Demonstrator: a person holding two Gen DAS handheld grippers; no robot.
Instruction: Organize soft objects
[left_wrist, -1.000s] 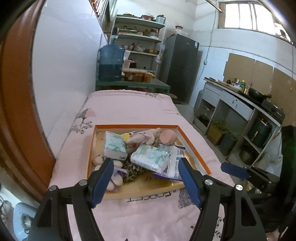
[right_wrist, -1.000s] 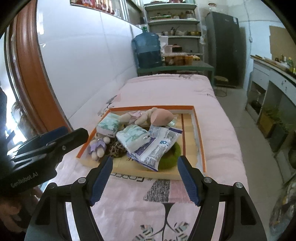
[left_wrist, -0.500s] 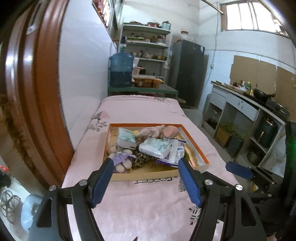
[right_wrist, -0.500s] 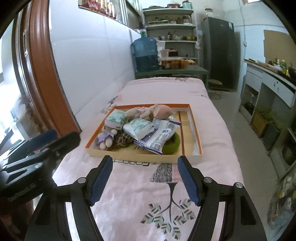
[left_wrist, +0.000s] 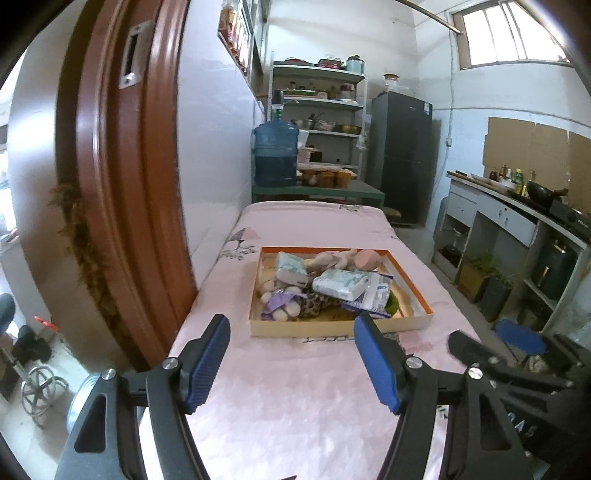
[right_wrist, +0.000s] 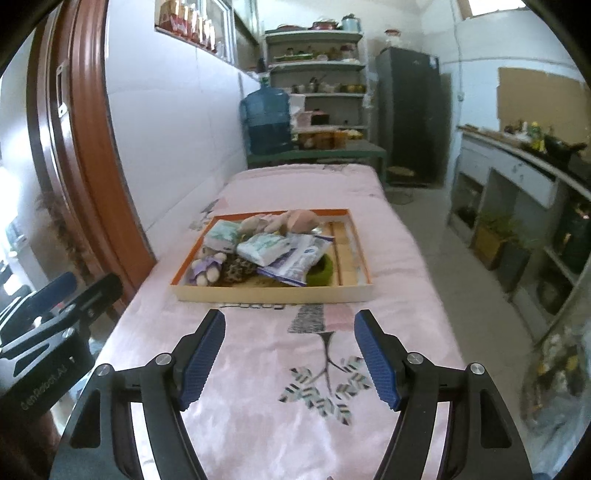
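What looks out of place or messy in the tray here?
The soft items sit heaped in the tray's left part: the tissue pack lies atop the blue-white pouch, which overlaps the green item. Nothing is spilled outside.

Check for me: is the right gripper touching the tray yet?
Apart. In the right wrist view the open right gripper sits short of the tray, with bare pink bedspread between its fingertips and the tray's near wall.

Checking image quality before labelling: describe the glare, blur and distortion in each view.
Left wrist: the window is blown out, the door frame bows from fisheye, and the tray is sharp. Right wrist: the whole frame is softer, with its right edge smeared; the open claw stays crisp.
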